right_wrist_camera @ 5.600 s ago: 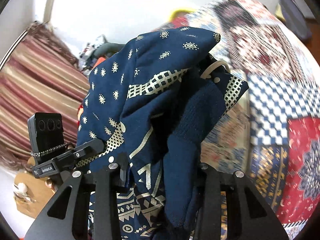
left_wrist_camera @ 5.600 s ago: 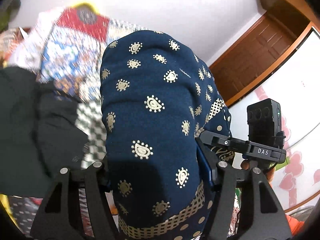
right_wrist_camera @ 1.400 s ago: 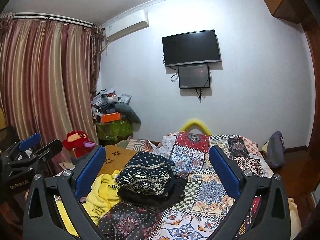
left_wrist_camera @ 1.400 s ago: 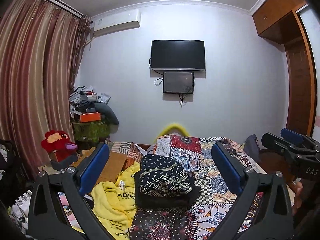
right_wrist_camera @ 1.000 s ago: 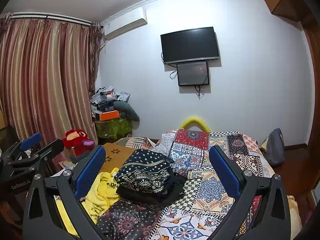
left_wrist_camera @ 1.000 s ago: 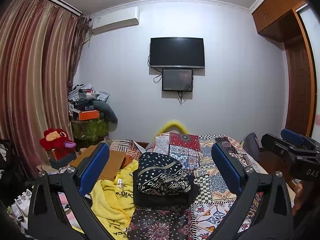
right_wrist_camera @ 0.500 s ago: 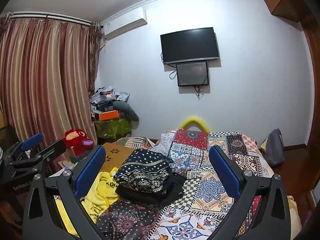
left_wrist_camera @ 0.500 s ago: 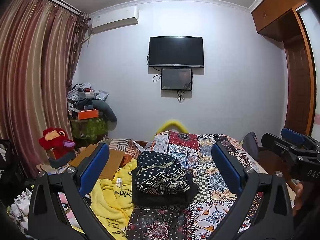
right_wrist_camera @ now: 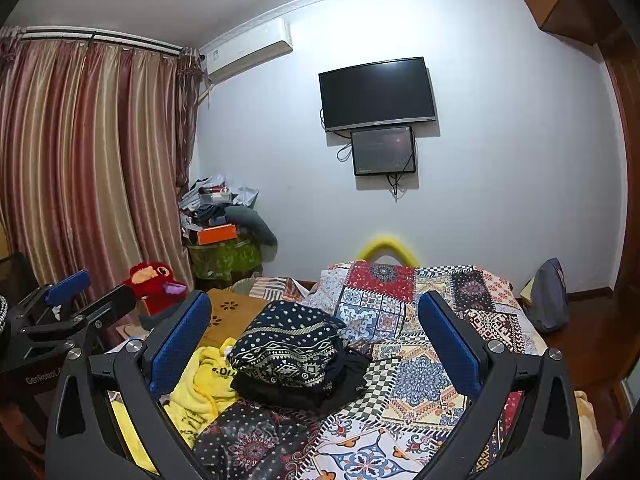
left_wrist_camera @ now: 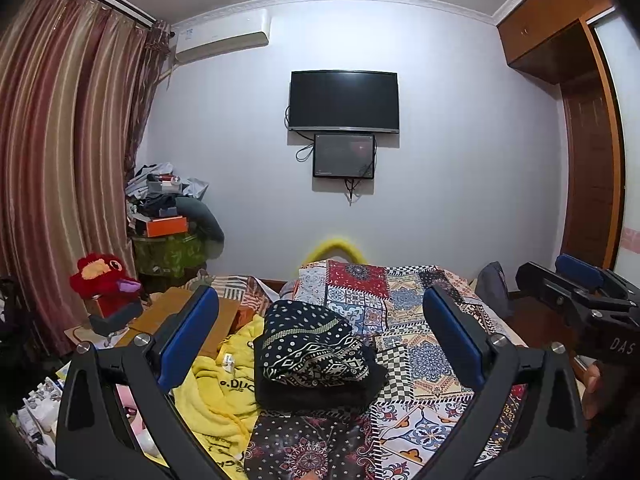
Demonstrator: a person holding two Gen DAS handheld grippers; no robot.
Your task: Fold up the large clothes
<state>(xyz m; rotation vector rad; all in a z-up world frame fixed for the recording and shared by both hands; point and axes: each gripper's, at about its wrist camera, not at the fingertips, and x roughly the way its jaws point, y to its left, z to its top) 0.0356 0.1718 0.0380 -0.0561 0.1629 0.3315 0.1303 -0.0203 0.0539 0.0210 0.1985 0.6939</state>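
Bedroom, pale wall ahead with a dark TV [left_wrist_camera: 344, 101] and a smaller screen [left_wrist_camera: 344, 156] under it, AC unit [left_wrist_camera: 222, 45] up left, striped curtains [left_wrist_camera: 60, 168] on the left. Bed with patchwork bedspread [left_wrist_camera: 404, 320] runs away from my tools.

My left gripper [left_wrist_camera: 320, 344]: blue pads spread wide, nothing between them, held above the near end of the bed. My right gripper [right_wrist_camera: 314, 344]: same, wide apart, empty. Each shows at the edge of the other's view, so they sit side by side, apart.

Folded navy patterned garment [left_wrist_camera: 310, 344] lies straight ahead of both tools, framed between the pads in both views, not touching either. It sits on top of a folded black garment [left_wrist_camera: 320, 390], the two making one stack on the bedspread.

Yellow garment [left_wrist_camera: 216, 392], crumpled with black lettering, is just left of the stack, touching its base, close to my left pads. Dark floral cloth [right_wrist_camera: 248, 440] lies on the bed nearest me, below the stack.

Off to the far left: red plush toy [left_wrist_camera: 100, 280], cluttered pile on a green-covered stand [left_wrist_camera: 168, 252]. Grey bag [right_wrist_camera: 546, 300] beyond the right side of the bed. Part of my hand [left_wrist_camera: 592, 396] shows at the right edge of the left view.
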